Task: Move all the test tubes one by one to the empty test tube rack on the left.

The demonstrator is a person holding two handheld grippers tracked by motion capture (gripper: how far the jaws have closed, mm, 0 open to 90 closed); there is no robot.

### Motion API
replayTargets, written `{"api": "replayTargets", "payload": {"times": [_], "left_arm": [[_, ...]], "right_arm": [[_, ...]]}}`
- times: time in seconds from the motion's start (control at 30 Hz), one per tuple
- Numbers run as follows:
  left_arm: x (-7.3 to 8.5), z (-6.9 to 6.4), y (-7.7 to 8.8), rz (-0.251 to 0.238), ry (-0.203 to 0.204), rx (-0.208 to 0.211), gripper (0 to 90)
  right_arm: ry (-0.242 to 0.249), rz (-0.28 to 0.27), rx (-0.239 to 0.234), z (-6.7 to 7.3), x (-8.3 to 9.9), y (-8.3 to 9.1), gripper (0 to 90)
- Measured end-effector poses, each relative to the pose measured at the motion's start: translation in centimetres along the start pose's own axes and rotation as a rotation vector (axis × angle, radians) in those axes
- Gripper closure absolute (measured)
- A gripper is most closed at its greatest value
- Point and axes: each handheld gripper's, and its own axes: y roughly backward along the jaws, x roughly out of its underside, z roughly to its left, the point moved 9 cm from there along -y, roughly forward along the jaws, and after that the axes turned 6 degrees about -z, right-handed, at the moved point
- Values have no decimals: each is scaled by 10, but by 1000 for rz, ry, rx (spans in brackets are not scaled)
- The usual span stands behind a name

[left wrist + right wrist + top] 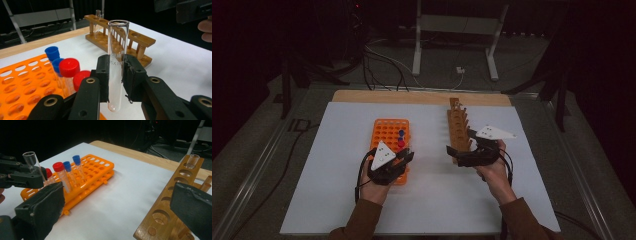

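My left gripper (117,72) is shut on a clear glass test tube (117,50), held upright by its lower half, mouth up. It hovers at the near end of the orange rack (387,131), beside several red- and blue-capped tubes (69,67). From the right gripper view, the left gripper (22,176) and its tube (31,160) are at the far left. My right gripper (120,205) stands open with nothing between its pads (47,202), at the near end of the wooden rack (170,202). One glass tube (193,160) stands in that rack's far hole.
Both racks rest on a white mat (427,200) over a wooden tabletop (422,96). The orange rack (20,82) has many free holes, and so does the wooden rack (120,40). Cables and a metal stand (452,30) lie on the floor beyond the table.
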Motion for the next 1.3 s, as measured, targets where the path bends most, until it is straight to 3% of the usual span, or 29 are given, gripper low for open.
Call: {"api": "replayTargets", "payload": {"times": [0.63,1.03,1.17,1.3], "left_arm": [[23,8,9,42,-50,-31,758],[27,11,9,23,-56,-44,757],[35,14,8,57,-43,-53,756],[46,13,5,114,-58,-62,757]], "right_arm": [[-14,-7,-3,0,7,4,0],[-15,-1,-7,0,10,3,0],[-17,1,-9,1,11,3,0],[-15,1,-12,2,11,3,0]]}}
